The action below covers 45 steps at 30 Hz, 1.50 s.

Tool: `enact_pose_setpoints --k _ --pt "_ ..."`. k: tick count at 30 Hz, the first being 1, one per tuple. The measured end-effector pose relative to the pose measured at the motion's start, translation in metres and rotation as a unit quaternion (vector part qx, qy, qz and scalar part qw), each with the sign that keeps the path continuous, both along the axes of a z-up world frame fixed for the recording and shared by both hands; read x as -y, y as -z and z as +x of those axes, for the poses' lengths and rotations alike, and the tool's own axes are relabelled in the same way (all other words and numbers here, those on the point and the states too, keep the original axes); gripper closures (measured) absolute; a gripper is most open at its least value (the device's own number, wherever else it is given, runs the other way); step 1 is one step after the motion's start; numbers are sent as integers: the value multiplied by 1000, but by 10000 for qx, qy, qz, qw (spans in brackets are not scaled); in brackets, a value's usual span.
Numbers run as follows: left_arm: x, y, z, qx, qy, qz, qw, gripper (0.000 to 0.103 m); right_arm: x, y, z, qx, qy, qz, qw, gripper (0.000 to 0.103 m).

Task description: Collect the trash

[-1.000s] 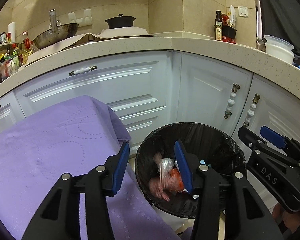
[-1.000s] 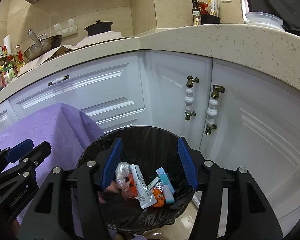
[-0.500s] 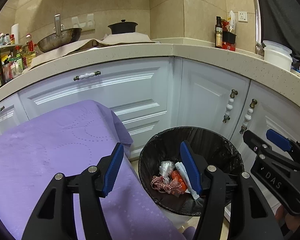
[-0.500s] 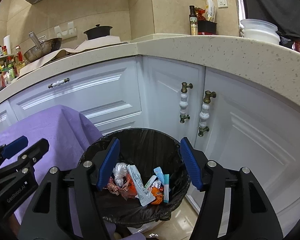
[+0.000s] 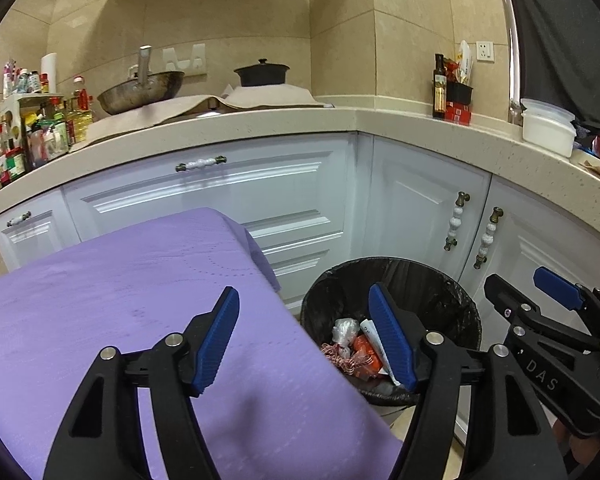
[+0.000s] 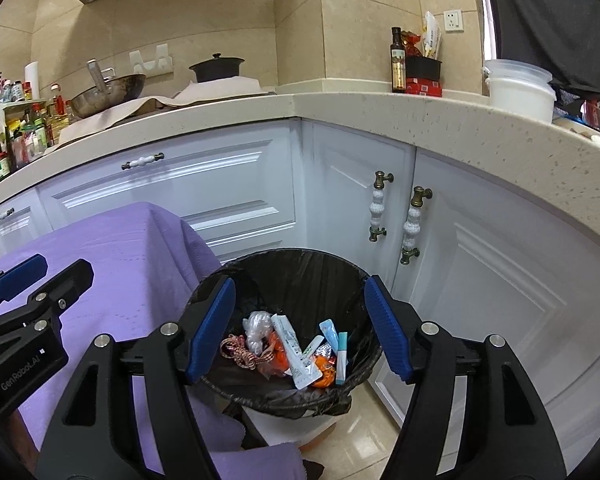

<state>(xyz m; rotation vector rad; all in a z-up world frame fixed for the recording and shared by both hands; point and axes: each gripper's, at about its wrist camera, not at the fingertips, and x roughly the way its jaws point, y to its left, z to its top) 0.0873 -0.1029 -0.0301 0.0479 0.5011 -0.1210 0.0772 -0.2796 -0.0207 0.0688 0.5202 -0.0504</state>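
Where crinkled wrappers [image 6: 300,350] lie, round black-lined bin [image 6: 340,276]

My left gripper [image 5: 304,340] is spread wide, its two blue-padded fingers [image 5: 218,336] well apart and nothing between them. My right gripper [image 6: 300,330] is likewise spread, both blue pads [image 6: 384,330] parted and bare. The two point the same way, side by side. From the left wrist camera I see my right gripper [image 5: 556,340] at the right edge, seen from the side; from the right wrist camera my left gripper [image 6: 28,300] sits at the left edge, a little lower.
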Motion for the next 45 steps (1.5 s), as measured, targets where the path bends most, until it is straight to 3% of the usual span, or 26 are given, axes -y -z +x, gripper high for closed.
enact_pose_setpoints --k 17,26,45 --pt "-48 -20 -62 345 -250 -60 9991 28 -40 -39 -63 350 -147 -213 9991 24" --pt "-62 -26 -82 419 -320 -168 9985 26 -51 -51 -87 493 -197 -284 9982 24" --pt "-51 -38 -82 545 -115 -199 9982 25 -45 -63 -95 623 -119 -319 9975 23"
